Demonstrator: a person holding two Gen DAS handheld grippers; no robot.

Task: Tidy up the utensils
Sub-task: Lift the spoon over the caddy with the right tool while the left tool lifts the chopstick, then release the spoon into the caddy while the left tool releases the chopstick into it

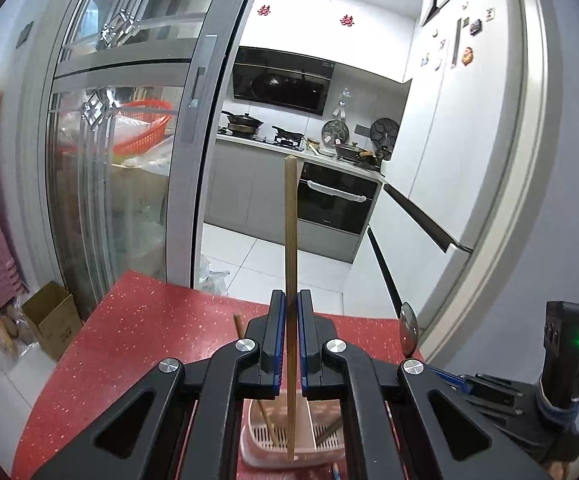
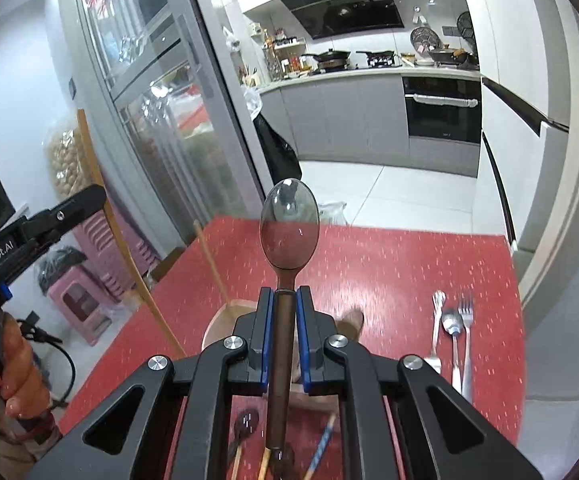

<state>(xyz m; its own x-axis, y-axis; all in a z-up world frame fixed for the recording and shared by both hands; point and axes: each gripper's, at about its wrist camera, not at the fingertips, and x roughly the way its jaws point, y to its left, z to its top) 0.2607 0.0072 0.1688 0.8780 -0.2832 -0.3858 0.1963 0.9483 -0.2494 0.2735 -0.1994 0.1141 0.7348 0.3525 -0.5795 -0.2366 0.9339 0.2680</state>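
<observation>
red table; pink holder, probably chopsticks inside.

Each camera is mounted behind its gripper, looking forward along the fingers and tilted slightly downward. The left wrist view sits close behind the left gripper; the right wrist view behind the right gripper. Both face the kitchen beyond and share the red table.
</observation>
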